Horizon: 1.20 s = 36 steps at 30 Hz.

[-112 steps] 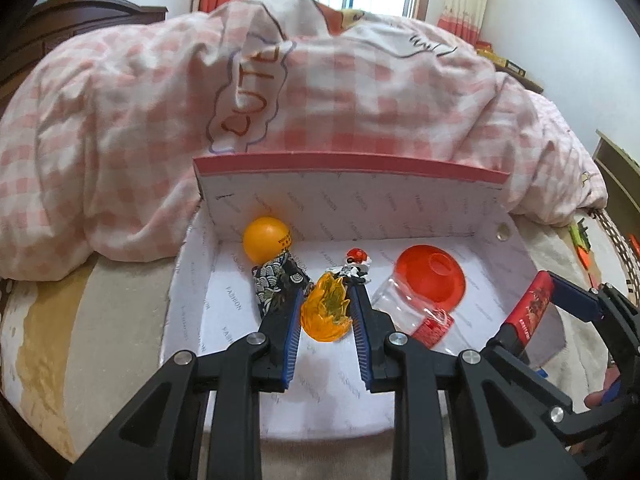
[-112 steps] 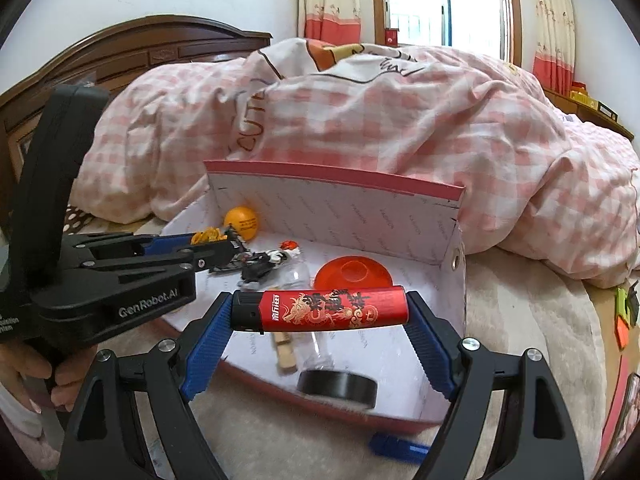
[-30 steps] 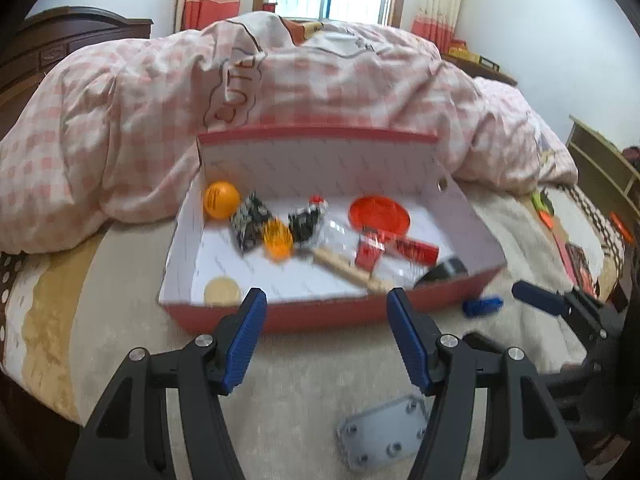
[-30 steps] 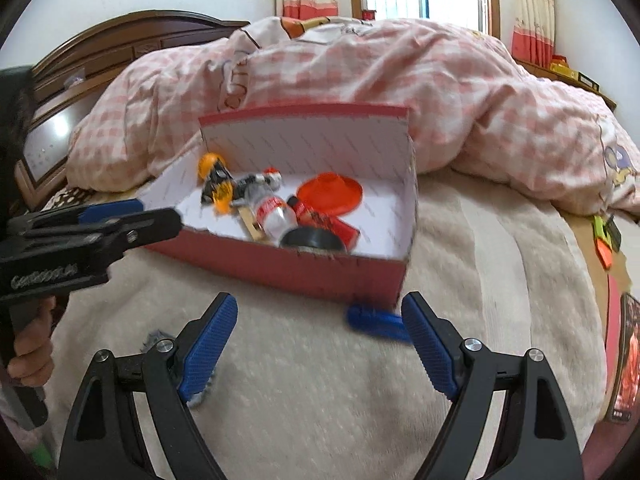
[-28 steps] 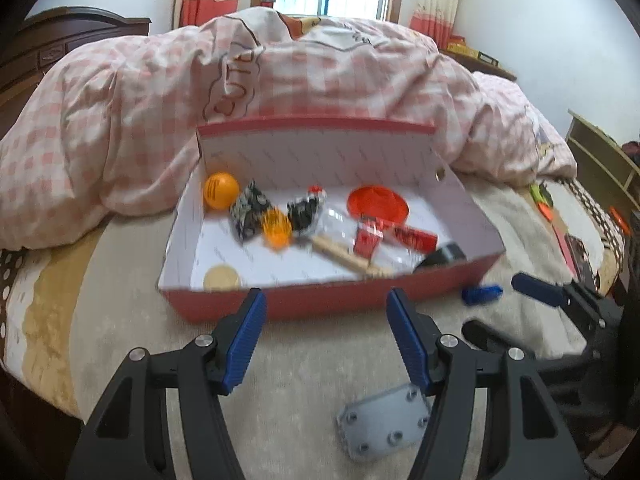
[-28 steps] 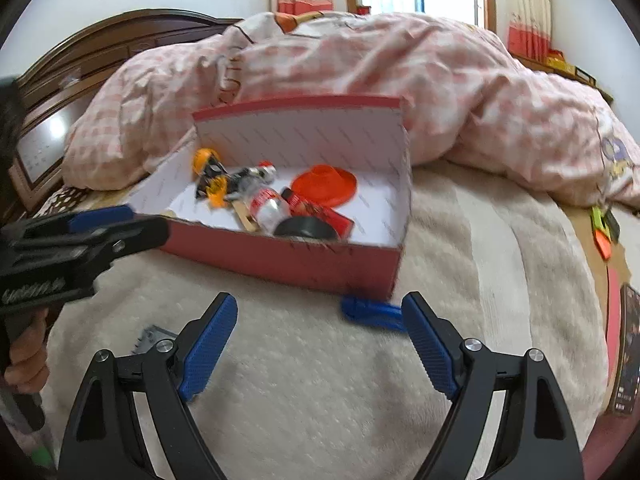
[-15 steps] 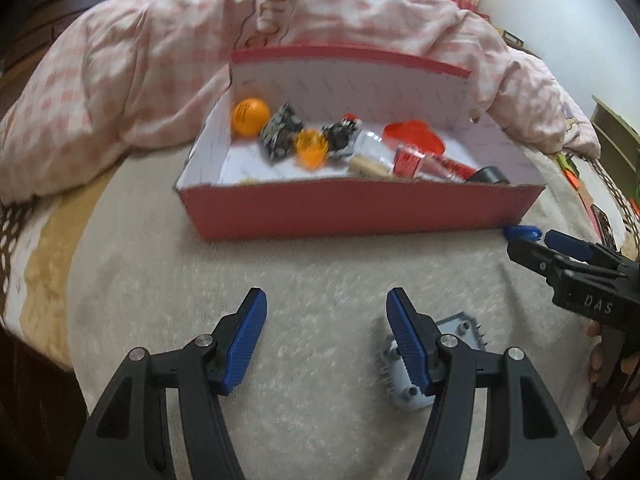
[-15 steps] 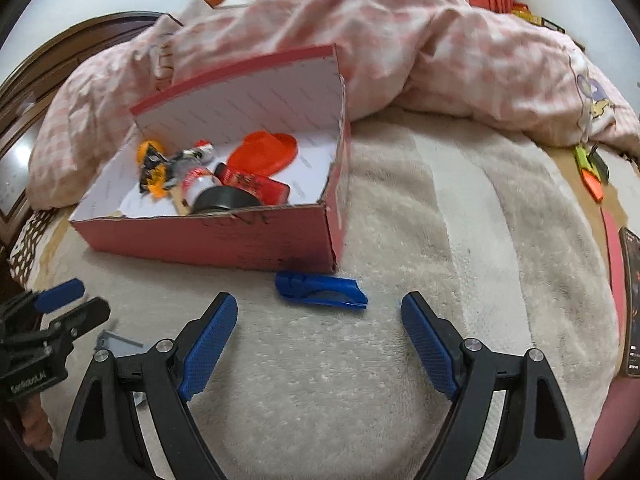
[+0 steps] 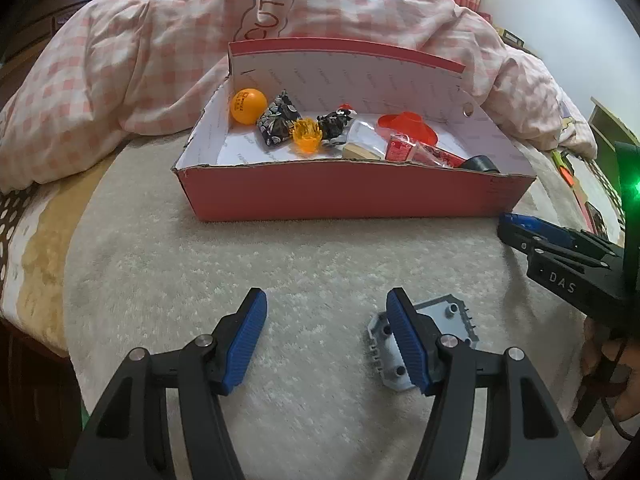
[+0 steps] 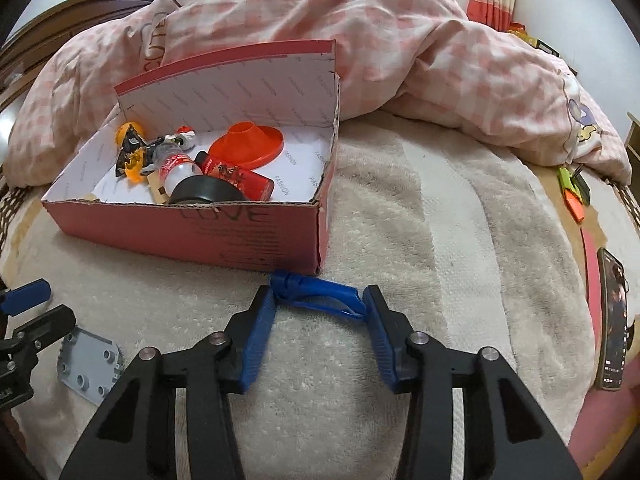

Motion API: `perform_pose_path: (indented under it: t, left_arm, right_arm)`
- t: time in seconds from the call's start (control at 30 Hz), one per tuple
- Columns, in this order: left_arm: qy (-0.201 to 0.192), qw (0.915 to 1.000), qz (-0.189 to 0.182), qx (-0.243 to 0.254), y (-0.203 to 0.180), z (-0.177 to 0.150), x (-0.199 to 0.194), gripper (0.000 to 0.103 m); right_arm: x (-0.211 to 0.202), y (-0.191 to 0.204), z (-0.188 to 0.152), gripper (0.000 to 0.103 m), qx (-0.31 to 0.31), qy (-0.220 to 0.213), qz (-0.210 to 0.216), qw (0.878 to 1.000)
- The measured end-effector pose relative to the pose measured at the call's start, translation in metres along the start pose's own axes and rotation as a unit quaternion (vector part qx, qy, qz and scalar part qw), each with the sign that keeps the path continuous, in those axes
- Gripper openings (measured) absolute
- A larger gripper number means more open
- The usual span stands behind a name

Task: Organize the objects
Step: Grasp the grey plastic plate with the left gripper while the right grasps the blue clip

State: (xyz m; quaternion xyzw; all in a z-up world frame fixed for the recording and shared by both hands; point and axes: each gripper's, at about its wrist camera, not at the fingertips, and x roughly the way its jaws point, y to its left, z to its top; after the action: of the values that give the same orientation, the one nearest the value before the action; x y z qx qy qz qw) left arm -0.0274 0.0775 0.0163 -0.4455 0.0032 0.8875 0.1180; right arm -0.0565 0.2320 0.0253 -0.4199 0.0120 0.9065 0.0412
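The right claw [image 10: 319, 307] points down at the bed [image 10: 420, 216], its jaws closing with a blue clip [image 10: 316, 295] lying crosswise between them; both pads sit at the clip's ends, though whether they already press on it cannot be told. Just beyond this claw stands the red box [image 10: 192, 236], the clip close to its near corner; inside lie an orange cone [image 10: 250, 144], a red can [image 10: 236, 178], a black tape roll [image 10: 204, 192], a small bottle [image 10: 176, 164] and some toys at the far left. To this claw's lower left a grey plate [image 10: 89, 364] rests on the bed, the left claw's tips just beside it. Far to the right a phone [image 10: 612, 320] lies at the bed's edge.

The left claw [image 9: 326, 334] hangs low over the bed with its jaws apart and nothing between them; the grey plate [image 9: 428, 340] lies under and behind its right finger, partly hidden by it. Straight ahead of this claw is the box [image 9: 352, 196], holding an orange ball [image 9: 248, 106], a patterned pouch [image 9: 278, 122] and a clear orange toy [image 9: 307, 141] to the left. The right claw [image 9: 520, 228] enters from the right, near the box's corner; a hand [image 9: 612, 368] grips its handle. A pink checked quilt [image 9: 160, 48] is heaped behind the box.
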Motion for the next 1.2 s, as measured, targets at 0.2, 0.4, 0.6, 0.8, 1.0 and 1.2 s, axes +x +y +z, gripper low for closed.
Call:
perform_pose_path:
  t: [0.2, 0.4, 0.6, 0.8, 1.0, 1.2]
  left_arm:
    - [0.011, 0.9997, -0.018, -0.010, -0.006, -0.005, -0.011, 0.063]
    - [0.041, 0.9966, -0.054, -0.046, -0.019, -0.006, -0.014, 0.064]
    - [0.056, 0.9974, -0.035, -0.027, -0.046, -0.012, -0.006, 0.068]
    - [0.060, 0.9980, -0.017, 0.002, -0.064, -0.016, 0.001, 0.072]
    - [0.056, 0.9984, -0.007, -0.001, -0.066, -0.013, 0.008, 0.076]
    - [0.043, 0.9991, -0.001, -0.003, -0.066, -0.014, 0.010, 0.078]
  right_arm:
    - [-0.013, 0.000, -0.006, 0.046, 0.010, -0.006, 0.031, 0.999]
    - [-0.030, 0.015, -0.017, 0.046, -0.006, -0.015, 0.069, 0.998]
    - [-0.037, 0.010, -0.023, 0.046, -0.001, -0.020, 0.071, 0.997]
    - [-0.035, 0.000, -0.029, 0.046, 0.009, -0.013, 0.068, 0.998]
    - [-0.031, -0.003, -0.033, 0.046, 0.015, -0.009, 0.072, 0.997]
    - [-0.028, -0.005, -0.034, 0.046, 0.017, -0.008, 0.071, 0.997]
